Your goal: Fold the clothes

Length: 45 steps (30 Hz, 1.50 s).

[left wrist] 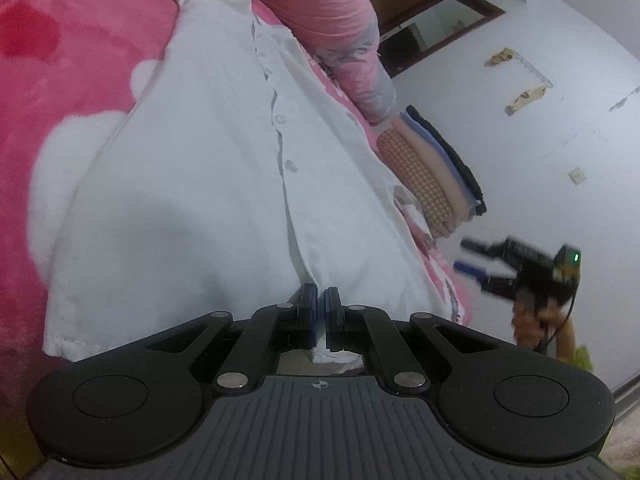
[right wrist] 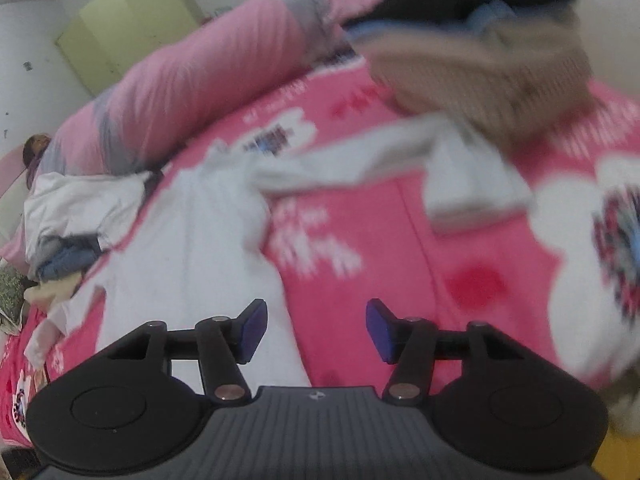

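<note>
- White button-up shirt (left wrist: 192,184): we find it spread on the pink blanket (left wrist: 60,80), placket with its buttons facing up. In the left wrist view its long axis runs from the near hem away to the far collar end.
- Left gripper (left wrist: 322,312): we note its blue pads pressed together on the shirt's near hem, right at the placket; the cloth runs straight ahead from the tongs.
- Right gripper (right wrist: 316,330): we record it spread wide and holding nothing, hovering over the blanket with the shirt's body (right wrist: 192,264) to its left and a sleeve trailing far right. This view is blurred.
- Nearer arm: the left, already on the hem; the right stands off the bed's edge in the left view.
- Stack of folded clothes (left wrist: 432,168): at the far right of the shirt, beside the rolled pink quilt (left wrist: 320,12).
- Judgement: the shirt lies flat, unfolded; any fold would turn across or along that placket line.
</note>
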Each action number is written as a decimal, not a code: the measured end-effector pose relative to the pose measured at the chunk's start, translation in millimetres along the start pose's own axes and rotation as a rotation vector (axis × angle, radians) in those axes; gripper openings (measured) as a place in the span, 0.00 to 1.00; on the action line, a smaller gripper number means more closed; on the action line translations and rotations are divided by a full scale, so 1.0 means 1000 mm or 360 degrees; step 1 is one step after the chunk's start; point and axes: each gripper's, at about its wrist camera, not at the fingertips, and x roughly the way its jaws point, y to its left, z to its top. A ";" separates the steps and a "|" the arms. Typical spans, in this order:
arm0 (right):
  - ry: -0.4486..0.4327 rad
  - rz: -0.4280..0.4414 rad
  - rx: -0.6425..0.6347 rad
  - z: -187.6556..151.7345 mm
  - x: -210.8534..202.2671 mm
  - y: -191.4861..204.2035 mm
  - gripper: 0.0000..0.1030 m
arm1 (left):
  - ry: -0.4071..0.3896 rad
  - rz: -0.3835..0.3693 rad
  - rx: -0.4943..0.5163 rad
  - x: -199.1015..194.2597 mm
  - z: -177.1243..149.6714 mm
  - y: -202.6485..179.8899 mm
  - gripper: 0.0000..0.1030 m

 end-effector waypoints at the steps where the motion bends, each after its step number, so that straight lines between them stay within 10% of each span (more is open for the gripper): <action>1: 0.0004 0.0012 0.0022 -0.006 0.000 -0.004 0.56 | 0.0006 0.0017 0.0016 0.001 0.000 -0.003 0.02; 15: 0.0015 0.0190 0.0178 -0.057 -0.007 -0.041 0.58 | 0.0050 0.0204 0.0107 0.008 -0.003 -0.023 0.02; 24: 0.0080 0.0121 -0.0250 -0.083 -0.008 -0.004 0.56 | 0.0075 0.0216 0.0124 0.013 -0.002 -0.024 0.02; 31: 0.0057 -0.0083 -0.0404 -0.094 -0.015 -0.002 0.10 | 0.0106 0.0188 0.0141 0.015 -0.005 -0.025 0.02; 36: 0.0055 -0.0018 -0.0318 -0.094 -0.024 -0.007 0.14 | 0.0113 0.0179 0.0150 0.014 -0.006 -0.026 0.02; 39: 0.0065 0.0045 -0.0253 -0.094 -0.024 -0.007 0.45 | 0.0111 0.0176 0.0138 0.013 -0.006 -0.024 0.02; 42: 0.0064 0.0037 -0.0265 -0.096 -0.021 -0.005 0.47 | 0.0109 0.0169 0.0134 0.011 -0.007 -0.024 0.02; 45: 0.0069 0.0000 -0.0311 -0.100 -0.019 -0.002 0.12 | 0.0109 0.0159 0.0130 0.011 -0.007 -0.023 0.02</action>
